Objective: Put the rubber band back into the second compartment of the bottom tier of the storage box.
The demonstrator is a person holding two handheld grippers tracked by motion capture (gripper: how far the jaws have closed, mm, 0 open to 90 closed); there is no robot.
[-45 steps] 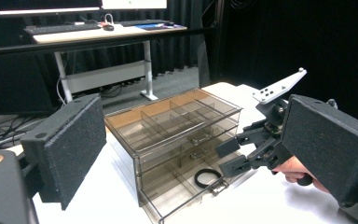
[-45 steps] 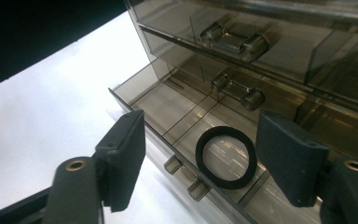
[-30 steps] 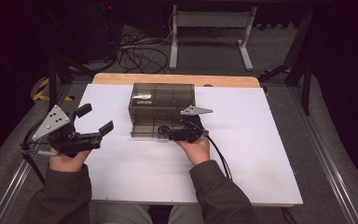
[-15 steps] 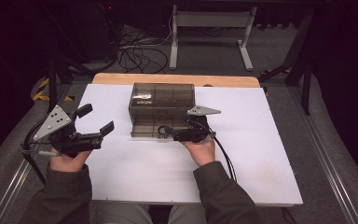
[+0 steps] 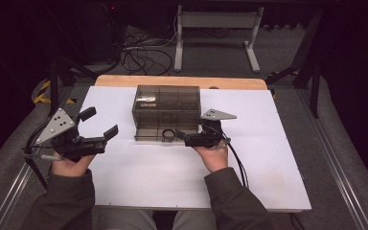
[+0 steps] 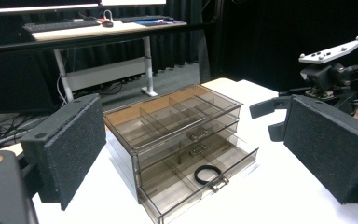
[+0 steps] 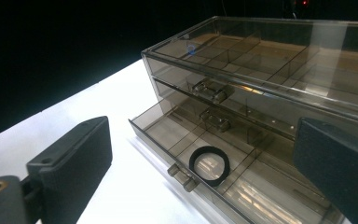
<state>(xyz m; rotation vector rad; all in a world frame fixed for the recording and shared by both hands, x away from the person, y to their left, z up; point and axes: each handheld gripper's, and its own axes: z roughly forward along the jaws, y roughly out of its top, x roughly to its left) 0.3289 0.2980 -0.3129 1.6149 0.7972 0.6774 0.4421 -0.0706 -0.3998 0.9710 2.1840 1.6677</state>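
The ring (image 7: 209, 165) lies flat in a middle compartment of the bottom drawer (image 7: 177, 135), which stands pulled out toward me from the box (image 5: 166, 112). Over the last second my right gripper (image 5: 191, 140) has backed off to the right from the drawer front, jaws apart and empty. I take that as a drop-off done, with shutting the drawer probably next.

My left gripper (image 5: 96, 128) has stayed parked near the table's (image 5: 268, 182) left edge, jaws wide and holding nothing.

The high view gives the layout of both hands. The right gripper view shows the drawer's dividers and handle (image 7: 181, 177) just near the ring. The left gripper view shows the two upper drawers shut.
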